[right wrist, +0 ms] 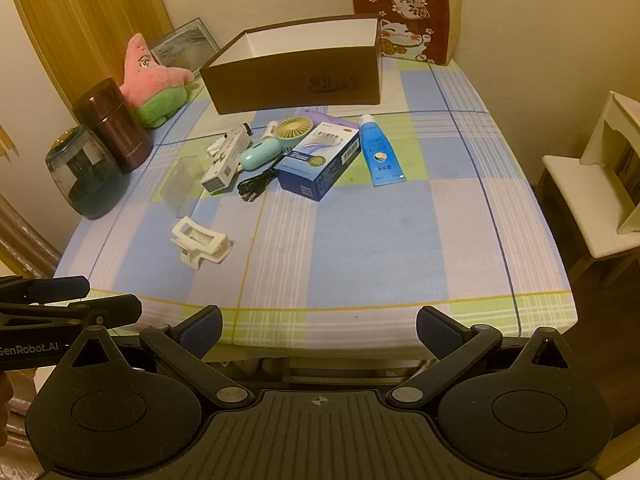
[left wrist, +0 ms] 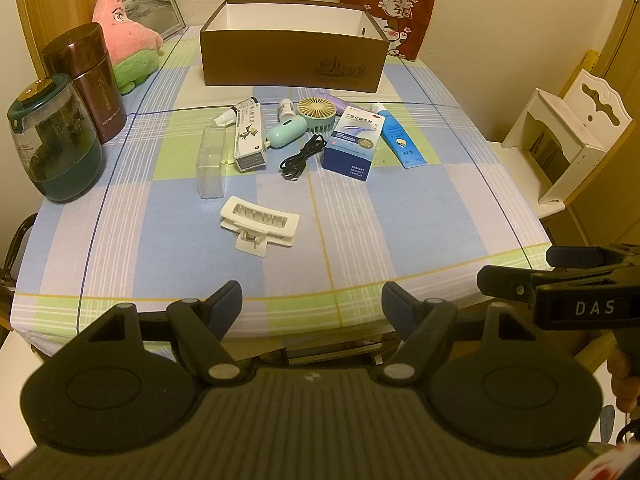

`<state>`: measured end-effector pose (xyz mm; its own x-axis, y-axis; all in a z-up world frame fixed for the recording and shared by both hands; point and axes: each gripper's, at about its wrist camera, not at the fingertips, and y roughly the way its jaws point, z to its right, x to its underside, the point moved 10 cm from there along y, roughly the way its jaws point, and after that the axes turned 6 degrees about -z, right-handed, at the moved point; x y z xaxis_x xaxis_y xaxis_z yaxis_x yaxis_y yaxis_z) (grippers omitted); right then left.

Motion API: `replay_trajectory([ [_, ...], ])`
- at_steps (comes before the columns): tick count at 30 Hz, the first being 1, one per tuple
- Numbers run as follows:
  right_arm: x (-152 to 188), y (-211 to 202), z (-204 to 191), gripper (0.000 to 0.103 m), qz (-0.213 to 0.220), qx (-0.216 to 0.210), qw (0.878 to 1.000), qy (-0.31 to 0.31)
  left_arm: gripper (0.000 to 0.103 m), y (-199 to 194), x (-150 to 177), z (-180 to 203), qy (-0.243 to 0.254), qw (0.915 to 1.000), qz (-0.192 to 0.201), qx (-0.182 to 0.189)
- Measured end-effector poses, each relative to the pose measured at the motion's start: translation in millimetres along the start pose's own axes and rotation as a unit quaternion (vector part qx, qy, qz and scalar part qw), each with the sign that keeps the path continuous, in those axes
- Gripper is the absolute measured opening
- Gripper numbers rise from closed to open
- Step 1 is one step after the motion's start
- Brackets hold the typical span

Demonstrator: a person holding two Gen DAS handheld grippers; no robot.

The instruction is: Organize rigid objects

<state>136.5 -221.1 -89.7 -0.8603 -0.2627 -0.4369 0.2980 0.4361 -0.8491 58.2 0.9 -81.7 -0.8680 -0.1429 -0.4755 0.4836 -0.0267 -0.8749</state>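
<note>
A white hair claw clip (left wrist: 260,225) with toothed jaws lies alone on the checked tablecloth (left wrist: 400,216), at six o'clock from the small items clustered before the open brown box (left wrist: 294,54). The left gripper (left wrist: 312,306) and right gripper (right wrist: 319,330) hover at the table's near edge, spread wide, holding nothing.

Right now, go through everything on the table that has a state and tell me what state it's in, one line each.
Brown box: open, nothing seen inside.
White hair clip: shut, lying flat.
Blue carton: closed, lying flat.
Blue tube: capped, lying flat.
Black cable: loose, unplugged.
Maroon flask: upright, lidded.
Glass jar: upright, lidded.
Left gripper: fingers open, empty.
Right gripper: fingers open, empty.
</note>
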Motion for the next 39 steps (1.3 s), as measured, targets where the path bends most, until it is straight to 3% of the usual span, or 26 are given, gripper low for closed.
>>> replay_trajectory([
  [39,0.3,2.1,-2.9,0.103,-0.003,-0.001,1.0,0.0,0.075,2.8,-2.4,2.2,0.0,1.0,-0.003,-0.001],
])
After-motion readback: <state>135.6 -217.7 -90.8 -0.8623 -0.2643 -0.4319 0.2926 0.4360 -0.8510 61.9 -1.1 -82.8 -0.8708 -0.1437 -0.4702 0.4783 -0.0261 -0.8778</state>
